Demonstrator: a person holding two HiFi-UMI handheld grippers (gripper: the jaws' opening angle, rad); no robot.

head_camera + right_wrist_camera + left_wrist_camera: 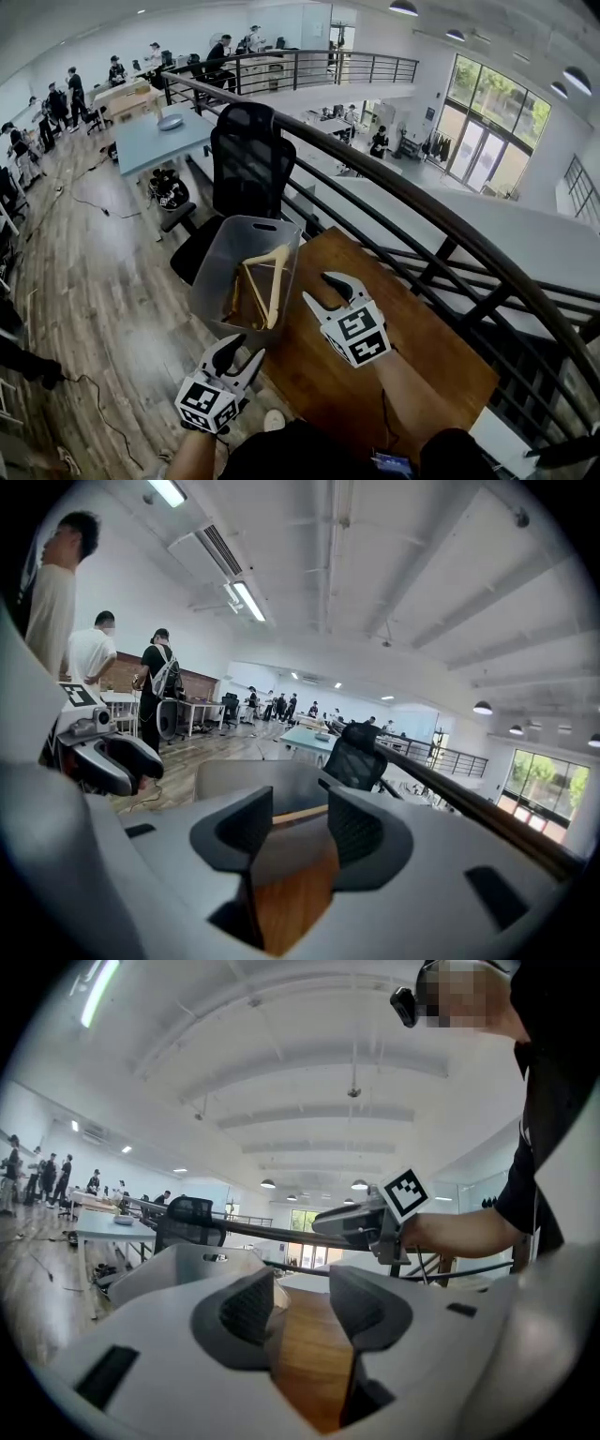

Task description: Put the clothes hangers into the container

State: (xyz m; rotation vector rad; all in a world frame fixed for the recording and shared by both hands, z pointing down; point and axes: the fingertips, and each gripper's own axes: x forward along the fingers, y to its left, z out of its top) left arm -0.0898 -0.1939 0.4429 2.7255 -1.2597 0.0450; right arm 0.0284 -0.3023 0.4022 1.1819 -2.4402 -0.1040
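left gripper [246, 349] and right gripper [319, 286] are pale grey, with black pads [246, 1309] and black-and-white marker cubes [359, 335]; the person wears a black short-sleeved top [553, 1082].

Bright, even light is filling the room; daylight is coming through the tall windows [487, 141] at right; ceiling strip lights [246, 600] are adding cool white fill and clipping slightly; shadows are falling soft and faint; fisheye is bending the railing [375, 187] hard; black vignette is ringing both gripper views; left tongs [302, 1309] and right tongs [300, 832] are reading soft, close to the lens.
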